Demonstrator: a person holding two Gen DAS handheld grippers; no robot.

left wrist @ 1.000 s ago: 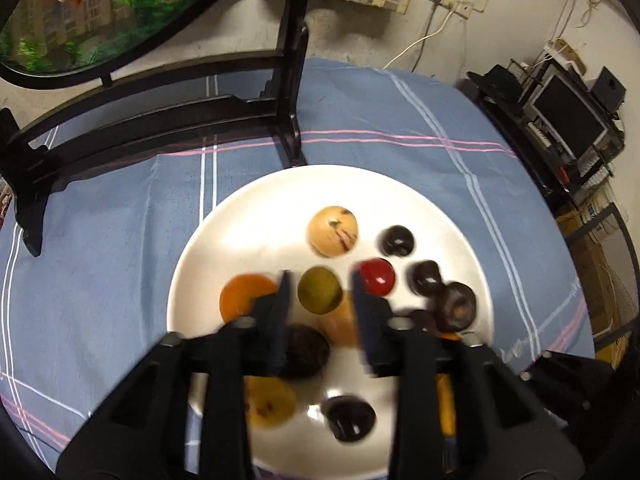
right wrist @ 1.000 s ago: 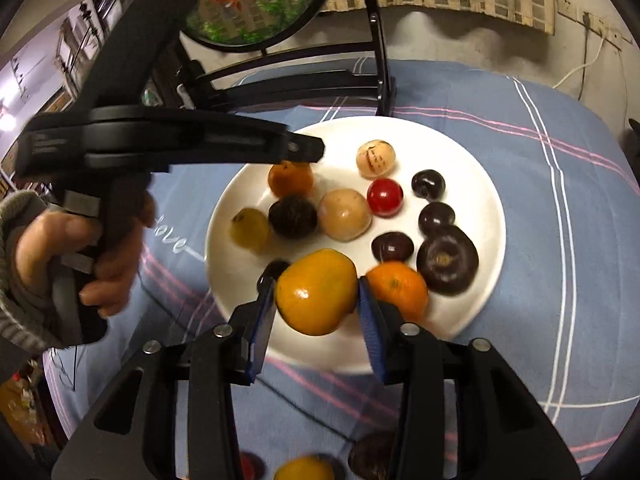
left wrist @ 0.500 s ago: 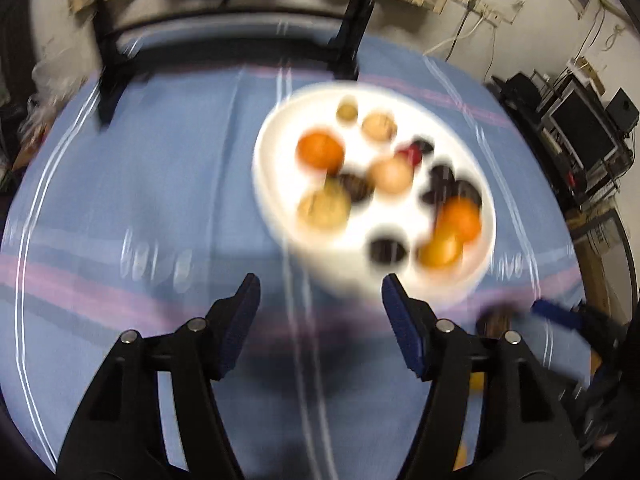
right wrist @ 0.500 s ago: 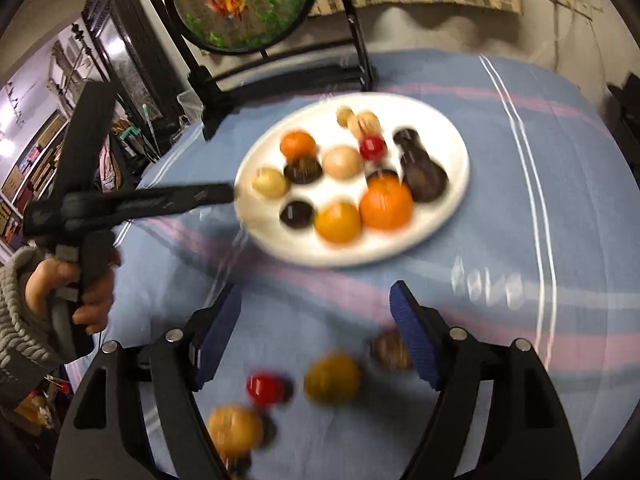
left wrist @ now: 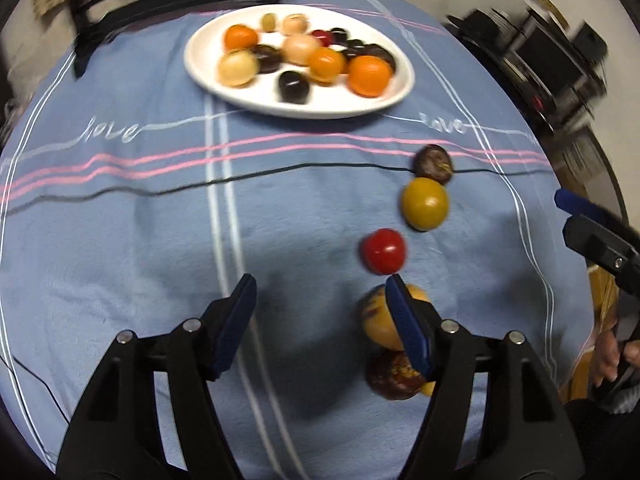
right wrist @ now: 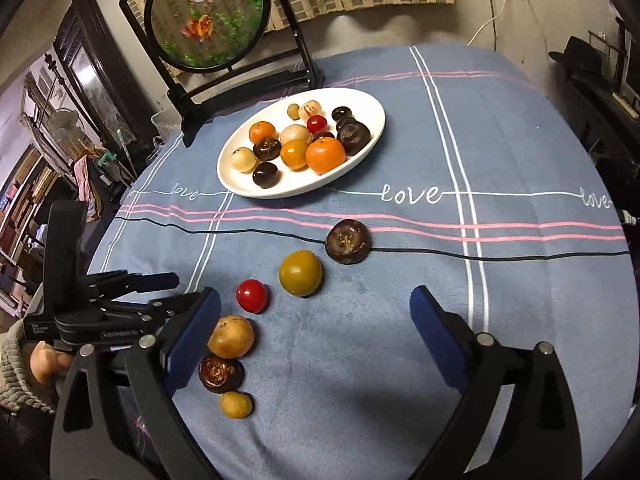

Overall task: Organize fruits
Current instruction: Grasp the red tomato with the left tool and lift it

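1. A hand (right wrist: 42,362) in a grey knit sleeve at the far left of the right wrist view holds the left gripper (right wrist: 160,292), which reaches in over the cloth edge.
2. Left gripper: its jaws are opening, now about half spread, with only bare cloth (left wrist: 280,208) between them. Its right finger hides part of the tan fruit (left wrist: 376,316).
3. A round fish screen (right wrist: 206,16) on a black stand sits at the back left of the table.
4. The white plate (right wrist: 360,100) lies just in front of the stand. It holds two oranges, a smaller yellow-orange fruit, several dark fruits, pale fruits and a small red one.
5. Loose fruit lies on the cloth in a slanting line, well apart from the plate: a small yellow fruit (right wrist: 236,404) nearest the camera, a dark brown fruit (right wrist: 221,372) touching the tan fruit, then a red fruit (right wrist: 251,295), an olive-yellow fruit (right wrist: 300,273) and a dark fruit (right wrist: 348,241) on the black stripe.
6. Right gripper (right wrist: 316,300): its jaws are opening and stand very wide, nothing gripped. The red and olive-yellow fruits show between the fingers, farther up the cloth; the tan and brown fruits lie just beside its left finger.
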